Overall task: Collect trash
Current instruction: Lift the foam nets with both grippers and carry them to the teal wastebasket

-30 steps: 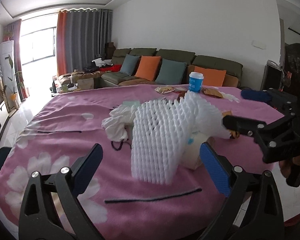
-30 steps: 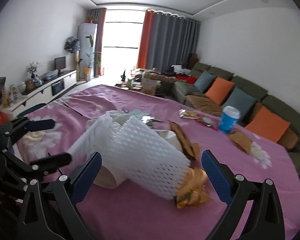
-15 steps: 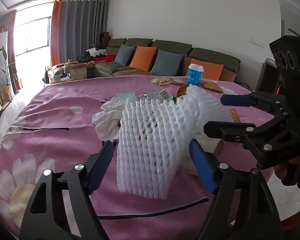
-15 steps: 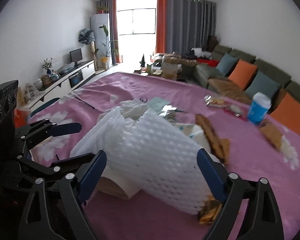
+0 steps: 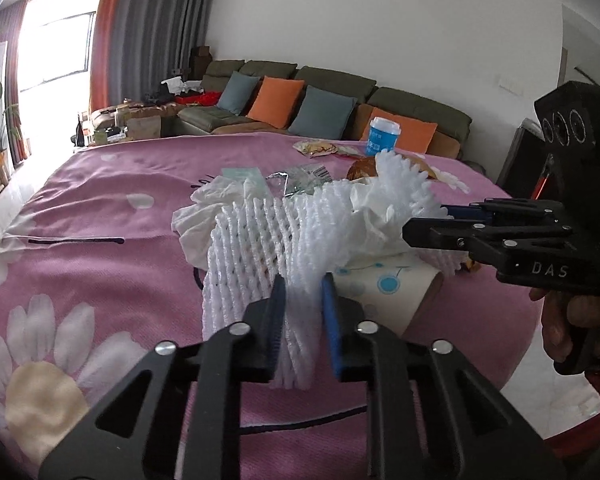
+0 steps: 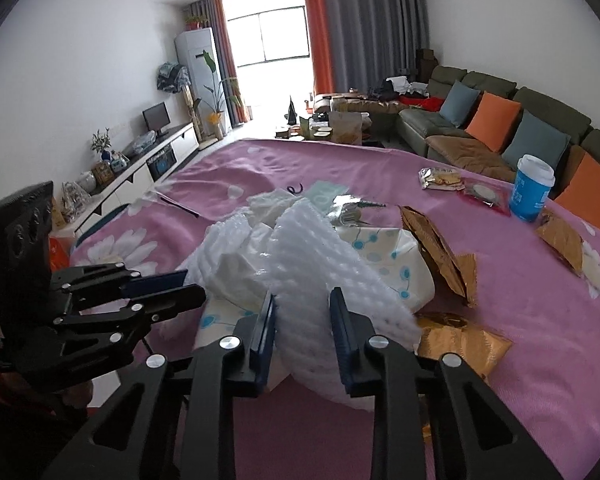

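A white foam net sleeve (image 5: 268, 240) lies bent over a pile of trash on the pink flowered tablecloth (image 5: 80, 280). My left gripper (image 5: 303, 312) is shut on one end of it. My right gripper (image 6: 302, 320) is shut on the other end of the foam net sleeve (image 6: 320, 264). Under it lie crumpled white tissue (image 5: 204, 216) and a paper cup with blue dots (image 5: 384, 292), tipped on its side. The right gripper also shows in the left wrist view (image 5: 428, 224), and the left gripper in the right wrist view (image 6: 180, 284).
Gold wrappers (image 6: 440, 256) lie right of the pile, another gold wrapper (image 6: 560, 240) farther right. A blue cup with a white lid (image 6: 530, 192) stands at the far right edge, snack packets (image 6: 440, 178) beside it. A sofa with cushions (image 5: 300, 108) is beyond the table.
Both grippers moved in on the foam net sleeve and closed from wide open onto its two ends. The sleeve is now squeezed and bent between them.
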